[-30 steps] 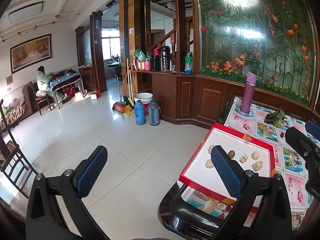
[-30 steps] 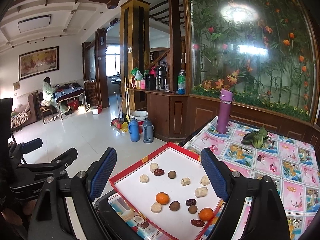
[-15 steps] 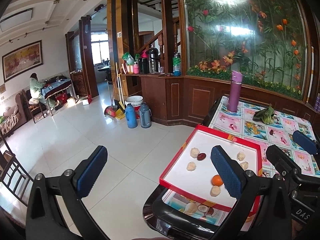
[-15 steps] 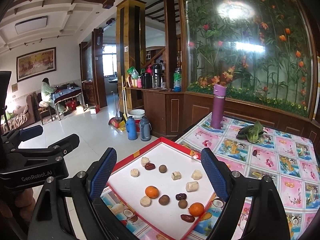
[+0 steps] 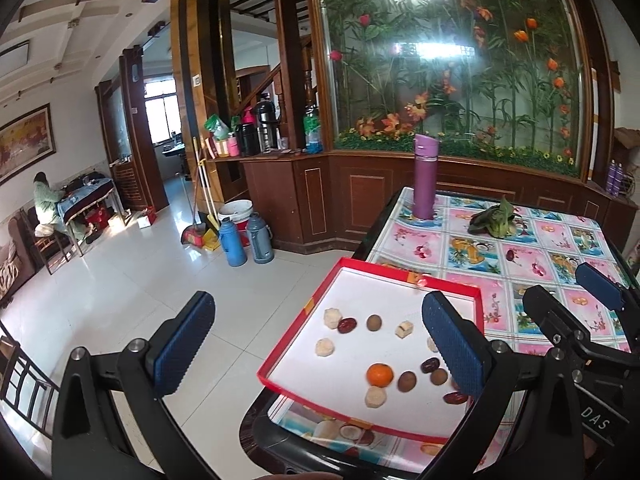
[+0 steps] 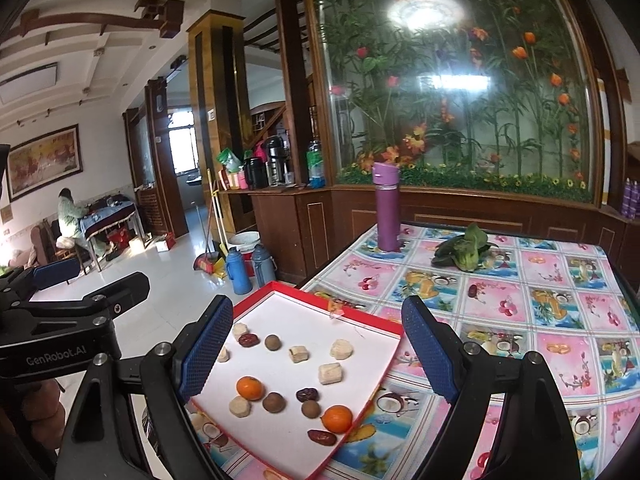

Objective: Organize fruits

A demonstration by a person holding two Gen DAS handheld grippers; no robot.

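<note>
Right wrist view has my right gripper (image 6: 316,354) spread wide and empty over the red tray (image 6: 362,398), fruits scattered loose at 6 o'clock waiting for sorting, left gripper (image 5: 320,346) likewise wide, nothing held yet.

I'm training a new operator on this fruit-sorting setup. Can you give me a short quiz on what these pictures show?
1. True or false: the left tool holds an orange.
2. How many oranges lie in the red tray in the right wrist view?
3. The purple bottle is: A) in the tray, B) upright on the table beyond the tray, C) on the floor.

Key
1. False; both it and the right tool are open and empty.
2. Two: one orange and a second orange.
3. B
</note>
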